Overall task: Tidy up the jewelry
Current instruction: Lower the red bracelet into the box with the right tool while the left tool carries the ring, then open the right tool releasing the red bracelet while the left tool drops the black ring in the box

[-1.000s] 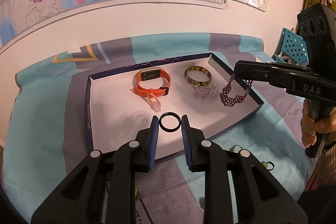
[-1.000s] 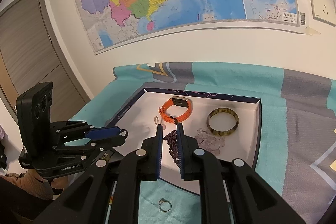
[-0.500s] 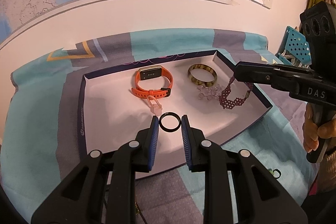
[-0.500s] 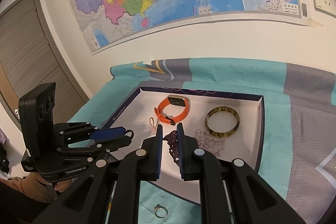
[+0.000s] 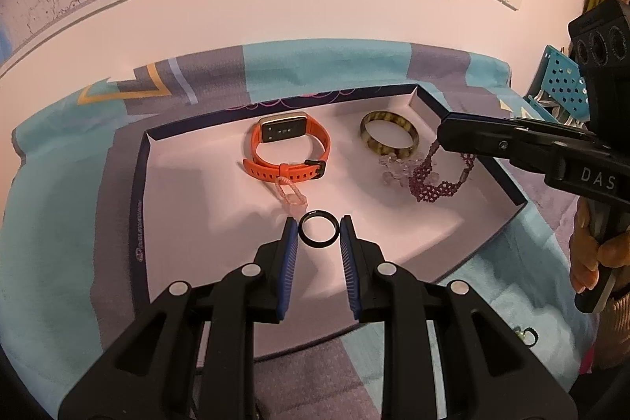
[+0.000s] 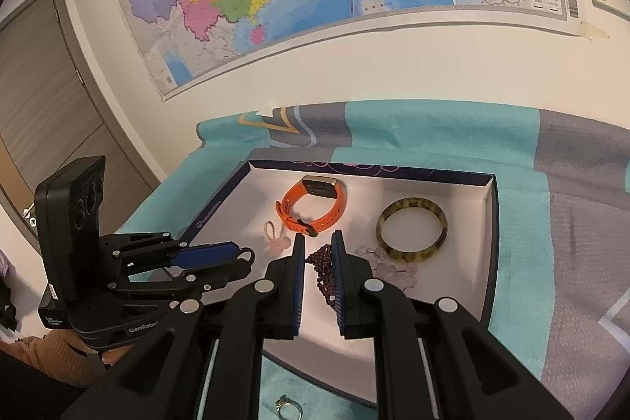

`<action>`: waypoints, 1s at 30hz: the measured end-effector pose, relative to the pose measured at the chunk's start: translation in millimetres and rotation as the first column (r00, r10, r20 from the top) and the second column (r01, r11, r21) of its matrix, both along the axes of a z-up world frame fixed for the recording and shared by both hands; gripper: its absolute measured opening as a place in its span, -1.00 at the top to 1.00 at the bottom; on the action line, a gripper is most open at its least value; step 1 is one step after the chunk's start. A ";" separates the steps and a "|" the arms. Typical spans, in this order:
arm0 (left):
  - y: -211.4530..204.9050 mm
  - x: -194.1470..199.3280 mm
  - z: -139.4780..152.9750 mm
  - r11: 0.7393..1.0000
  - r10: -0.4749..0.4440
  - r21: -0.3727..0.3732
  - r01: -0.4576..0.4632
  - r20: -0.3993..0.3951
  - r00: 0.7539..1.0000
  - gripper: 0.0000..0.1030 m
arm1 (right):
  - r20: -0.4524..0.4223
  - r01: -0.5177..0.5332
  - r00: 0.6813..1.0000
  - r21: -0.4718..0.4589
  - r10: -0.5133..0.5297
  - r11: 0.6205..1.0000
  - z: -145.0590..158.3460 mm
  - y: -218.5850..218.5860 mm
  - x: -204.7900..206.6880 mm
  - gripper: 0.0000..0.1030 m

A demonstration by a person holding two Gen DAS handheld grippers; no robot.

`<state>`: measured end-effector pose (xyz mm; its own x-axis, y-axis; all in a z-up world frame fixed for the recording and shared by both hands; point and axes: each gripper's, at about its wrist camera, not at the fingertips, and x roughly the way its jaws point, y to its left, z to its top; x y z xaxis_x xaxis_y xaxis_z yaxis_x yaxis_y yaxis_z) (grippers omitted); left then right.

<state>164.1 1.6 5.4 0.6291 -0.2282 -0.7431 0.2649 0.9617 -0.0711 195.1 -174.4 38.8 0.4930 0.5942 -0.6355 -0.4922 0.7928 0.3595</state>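
Left claw (image 5: 319, 232) pinches a black ring (image 5: 319, 230) over the tray's (image 5: 138, 207) near side; right claw (image 6: 318, 254) clamps the maroon beaded bracelet (image 6: 321, 268).

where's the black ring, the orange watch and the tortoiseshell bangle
black ring (image 5: 319, 234): left wrist view, on its near rim
orange watch (image 5: 284, 130): left wrist view, on its screen face
tortoiseshell bangle (image 6: 411, 250): right wrist view, on its near band
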 end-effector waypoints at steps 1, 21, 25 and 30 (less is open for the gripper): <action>0.4 1.5 -1.3 1.000 0.003 0.001 -0.003 -0.005 1.000 0.56 | -0.003 0.000 1.000 -0.002 0.000 1.000 -1.0 0.5 1.6 0.77; 0.6 28.1 -22.4 1.000 0.017 -0.004 -0.018 -0.085 0.996 0.56 | -0.067 0.033 0.997 -0.014 -0.034 0.999 -24.5 1.3 23.8 0.73; 0.8 25.0 -19.5 1.000 0.019 -0.007 -0.020 -0.074 0.997 0.49 | -0.071 0.054 0.996 -0.017 -0.055 0.998 -26.6 -2.5 25.3 0.70; 3.4 12.4 -5.5 1.000 0.023 0.004 -0.023 -0.020 1.000 0.35 | -0.068 0.066 0.995 -0.010 -0.067 0.998 -23.0 -8.1 21.3 0.64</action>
